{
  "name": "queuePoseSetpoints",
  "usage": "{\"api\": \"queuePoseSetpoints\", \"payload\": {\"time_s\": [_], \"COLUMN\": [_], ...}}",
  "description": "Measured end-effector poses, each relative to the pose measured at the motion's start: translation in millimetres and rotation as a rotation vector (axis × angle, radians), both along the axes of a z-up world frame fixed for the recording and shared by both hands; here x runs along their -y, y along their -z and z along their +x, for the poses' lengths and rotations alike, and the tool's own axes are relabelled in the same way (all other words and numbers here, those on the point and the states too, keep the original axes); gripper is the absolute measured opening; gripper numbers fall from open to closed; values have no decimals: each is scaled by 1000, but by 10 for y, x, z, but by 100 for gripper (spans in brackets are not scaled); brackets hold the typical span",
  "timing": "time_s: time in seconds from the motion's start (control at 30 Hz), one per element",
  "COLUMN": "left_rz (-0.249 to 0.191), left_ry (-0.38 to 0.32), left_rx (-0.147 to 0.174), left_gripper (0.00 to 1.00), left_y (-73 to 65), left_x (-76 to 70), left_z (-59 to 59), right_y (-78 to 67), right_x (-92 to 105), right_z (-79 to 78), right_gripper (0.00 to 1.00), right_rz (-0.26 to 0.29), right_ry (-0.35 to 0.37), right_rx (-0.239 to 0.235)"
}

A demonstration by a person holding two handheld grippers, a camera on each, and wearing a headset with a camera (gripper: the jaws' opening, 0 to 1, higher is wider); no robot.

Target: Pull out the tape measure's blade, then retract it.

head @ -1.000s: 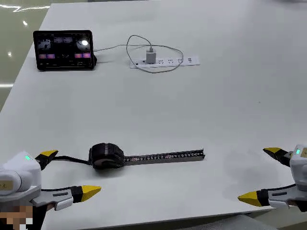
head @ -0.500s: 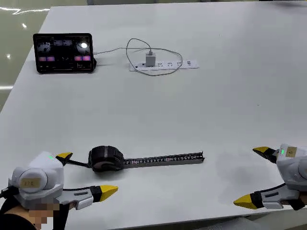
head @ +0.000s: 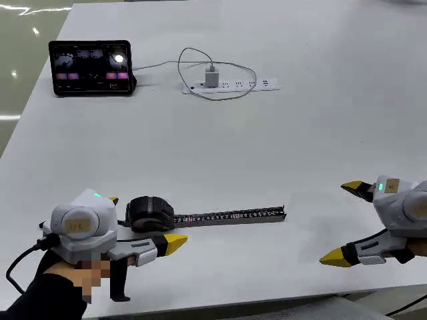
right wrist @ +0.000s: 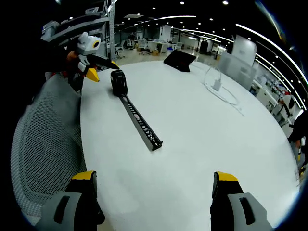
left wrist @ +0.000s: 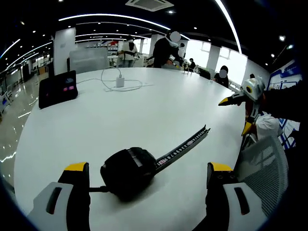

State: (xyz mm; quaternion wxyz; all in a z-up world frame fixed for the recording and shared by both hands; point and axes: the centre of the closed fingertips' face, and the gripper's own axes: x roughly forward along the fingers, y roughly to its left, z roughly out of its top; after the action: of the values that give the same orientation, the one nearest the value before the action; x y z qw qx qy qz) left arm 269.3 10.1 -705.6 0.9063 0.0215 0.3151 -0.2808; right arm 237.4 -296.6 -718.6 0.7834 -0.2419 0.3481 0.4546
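Observation:
A black tape measure point(head: 150, 213) lies on the white table near its front edge, with its blade point(head: 230, 216) pulled out flat to the right and its hooked end at about the table's middle. My left gripper point(head: 143, 222) is open, one yellow-tipped finger on each side of the case, which sits between the jaws in the left gripper view as the tape measure point(left wrist: 129, 172). My right gripper point(head: 341, 223) is open too, holding nothing, a little to the right of the blade's end. From the right gripper point(right wrist: 155, 176) the blade point(right wrist: 139, 118) runs away toward the case point(right wrist: 118, 82).
A lit tablet point(head: 91, 68) stands at the back left, with a white power strip point(head: 230, 85), a charger and a looped cable beside it. The table's front edge point(head: 267, 301) lies close under both grippers. A mesh chair point(right wrist: 43, 159) stands by that edge.
My left gripper has moved forward and to the right until its jaws straddle the tape measure's case. My right gripper has drifted slightly up. The tape measure has not moved.

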Motion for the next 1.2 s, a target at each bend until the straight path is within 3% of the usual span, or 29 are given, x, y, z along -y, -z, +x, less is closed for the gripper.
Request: {"api": "queuePoseSetpoints", "payload": {"time_s": [0.1, 0.17, 0.27, 0.33, 0.43, 0.6, 0.73, 0.83, 0.9, 0.97, 1.03, 1.2], "left_rz": [7, 62, 67, 96, 89, 59, 14, -35, -18, -9, -16, -9], "left_ry": [-55, -115, -173, -209, -230, -267, -320, -349, -363, -376, -392, -410], "left_rx": [-17, 0, -6, -24, 1, 10, 52, 133, 137, 177, 173, 199], "left_gripper": [99, 99, 98, 97, 99, 99, 99, 99, 99, 99, 99, 99], "left_y": [38, 75, 97, 143, 150, 182, 191, 117, 158, 172, 197, 191], "left_x": [-21, -126, -151, -202, -176, -102, -85, -120, -170, -216, -246, -306], "left_z": [41, 113, 166, 173, 225, 237, 268, 331, 320, 337, 338, 371], "right_y": [-23, -23, -10, -16, -15, 6, 39, 74, 74, 79, 97, 172], "right_x": [-70, -108, -137, -173, -217, -249, -273, -279, -295, -317, -326, -437], "right_z": [30, 44, 67, 75, 109, 138, 184, 250, 277, 314, 356, 423], "right_gripper": [99, 99, 99, 99, 99, 99, 99, 99, 99, 99, 99, 99], "right_rz": [-1, -7, -13, -5, -8, -33, -57, -76, -86, -94, -104, -115], "right_ry": [-15, -23, -33, -34, -42, -78, -113, -141, -155, -165, -179, -211], "right_rx": [4, 3, -4, -9, -12, -22, -27, -34, -34, -40, -45, -53]}}
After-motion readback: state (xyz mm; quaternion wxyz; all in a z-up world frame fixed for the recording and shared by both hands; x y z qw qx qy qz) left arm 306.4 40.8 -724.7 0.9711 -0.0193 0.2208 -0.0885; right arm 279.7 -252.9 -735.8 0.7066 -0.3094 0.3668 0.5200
